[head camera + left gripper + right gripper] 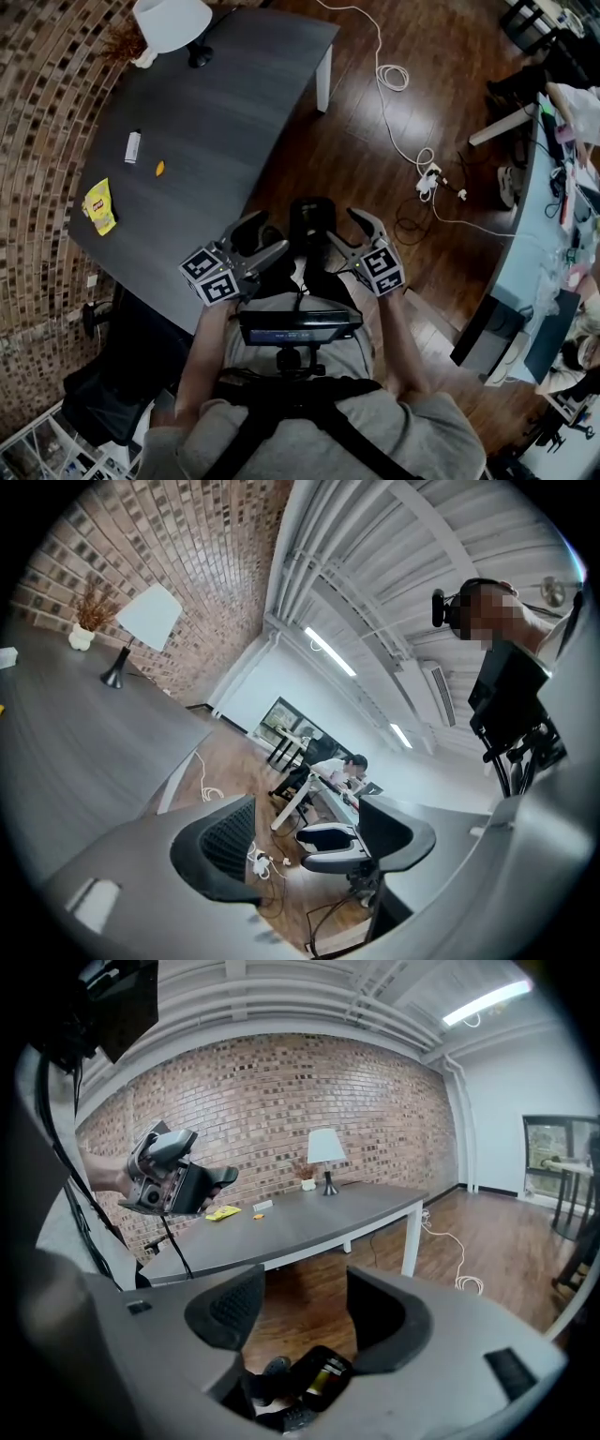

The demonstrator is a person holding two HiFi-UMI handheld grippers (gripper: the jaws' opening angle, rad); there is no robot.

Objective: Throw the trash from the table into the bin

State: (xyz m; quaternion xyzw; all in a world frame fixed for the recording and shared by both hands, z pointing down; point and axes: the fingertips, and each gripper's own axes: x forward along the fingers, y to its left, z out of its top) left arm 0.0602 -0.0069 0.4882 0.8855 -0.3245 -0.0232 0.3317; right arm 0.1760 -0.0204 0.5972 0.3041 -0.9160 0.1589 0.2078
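The dark grey table [234, 84] stands in front of you with one long edge against the brick wall. The white-shaded lamp [173, 23] stands at its far corner on that wall side. The black bin [312, 217] sits on the wooden floor just off the table's near edge, between your two grippers, and the right gripper view shows something yellow inside it.

You hold your left gripper [274, 232] above the table's near edge. Its jaws stand apart with nothing between them. Your right gripper [342, 228] is above the floor just beside the bin. Its jaws are also apart and empty.

The trash lies on the table, well apart from both grippers. The yellow packet [100, 206] is close to the wall-side edge, towards the near corner. Farther along that edge is a small white piece [133, 146]. A tiny orange scrap [159, 169] lies just beside it, a little farther in from the edge.
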